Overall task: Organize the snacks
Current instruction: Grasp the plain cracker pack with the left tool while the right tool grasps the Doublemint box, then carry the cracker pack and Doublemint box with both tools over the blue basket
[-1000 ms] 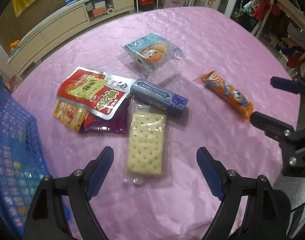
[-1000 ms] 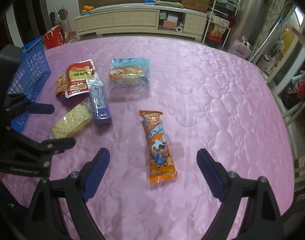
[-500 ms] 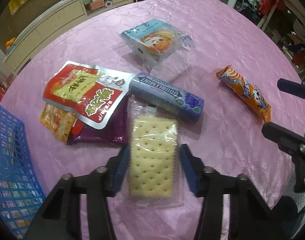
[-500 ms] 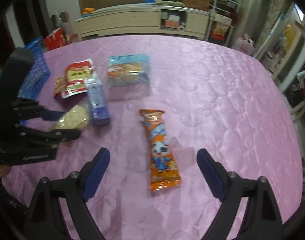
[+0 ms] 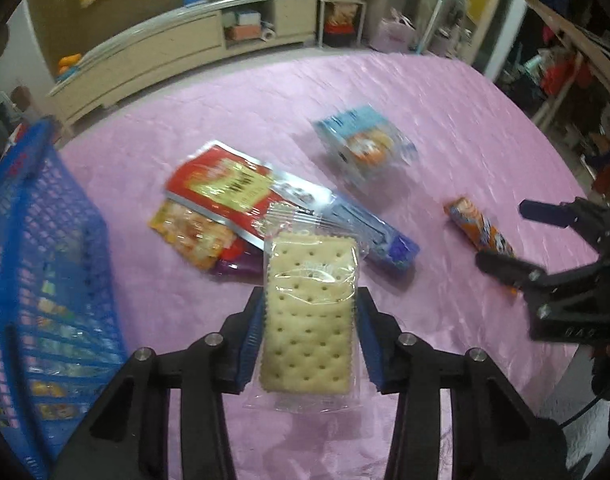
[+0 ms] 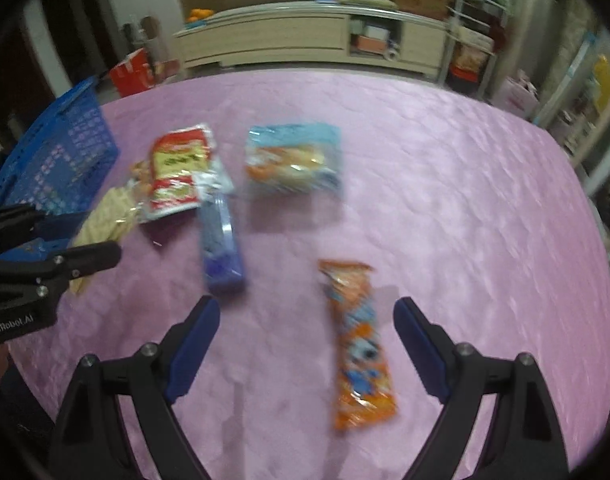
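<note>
At the table's left edge stands the blue basket [image 5: 45, 280]. Beside it, the left gripper [image 5: 309, 328] is clamped on the cracker pack [image 5: 309, 316], gripped by its long sides and raised off the table [image 5: 445, 120]. Risk: the slick wrapper may slip between the pads, or excess pressure may crack the biscuits. Toward the right edge, the right gripper [image 6: 307, 340] stands wide, hovering around the orange wafer bar [image 6: 361, 356], which lies flat between its fingers.

Basket [image 5: 45, 264] left of snack pile [image 5: 225, 216] — cracker pack [image 5: 310, 316] in front, bread pack [image 5: 365, 148] behind.
</note>
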Demonstrator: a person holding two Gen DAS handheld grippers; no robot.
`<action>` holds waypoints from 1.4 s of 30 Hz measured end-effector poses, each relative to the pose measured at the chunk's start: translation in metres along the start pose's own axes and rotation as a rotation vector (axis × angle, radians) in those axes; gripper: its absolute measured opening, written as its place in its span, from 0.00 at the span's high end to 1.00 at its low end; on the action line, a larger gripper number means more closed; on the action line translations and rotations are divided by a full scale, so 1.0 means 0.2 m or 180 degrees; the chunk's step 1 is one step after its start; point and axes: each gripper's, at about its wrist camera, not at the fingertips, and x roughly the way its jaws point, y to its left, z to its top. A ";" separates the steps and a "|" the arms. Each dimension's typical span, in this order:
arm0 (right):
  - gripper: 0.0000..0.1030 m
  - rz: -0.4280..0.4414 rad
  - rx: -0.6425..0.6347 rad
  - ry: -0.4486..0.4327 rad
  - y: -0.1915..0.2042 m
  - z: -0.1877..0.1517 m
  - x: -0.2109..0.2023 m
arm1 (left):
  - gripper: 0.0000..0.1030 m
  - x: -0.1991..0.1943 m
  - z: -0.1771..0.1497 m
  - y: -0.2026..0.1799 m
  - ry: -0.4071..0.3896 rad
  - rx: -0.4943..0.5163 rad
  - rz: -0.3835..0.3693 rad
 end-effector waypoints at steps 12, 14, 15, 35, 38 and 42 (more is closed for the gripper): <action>0.43 0.0437 -0.0345 0.0324 0.22 0.14 0.26 | 0.60 -0.03 -0.01 0.12 -0.0002 -0.0154 0.0187; 0.56 0.0405 -0.0347 0.0357 0.24 0.15 0.30 | 0.60 -0.03 -0.02 0.11 0.0020 -0.0130 0.0196; 0.57 0.0380 -0.0342 0.0362 0.24 0.15 0.31 | 0.60 -0.03 -0.02 0.11 0.0028 -0.0121 0.0207; 0.66 0.0301 -0.0404 -0.0119 0.34 0.06 -0.27 | 0.60 -0.29 -0.09 0.04 -0.0196 -0.0111 0.0094; 0.66 0.0311 -0.0405 -0.0188 0.39 0.07 -0.36 | 0.60 -0.40 -0.11 0.04 -0.0275 -0.0127 0.0091; 0.66 0.0319 -0.0414 -0.0278 0.47 0.07 -0.48 | 0.60 -0.56 -0.12 0.05 -0.0373 -0.0073 0.0112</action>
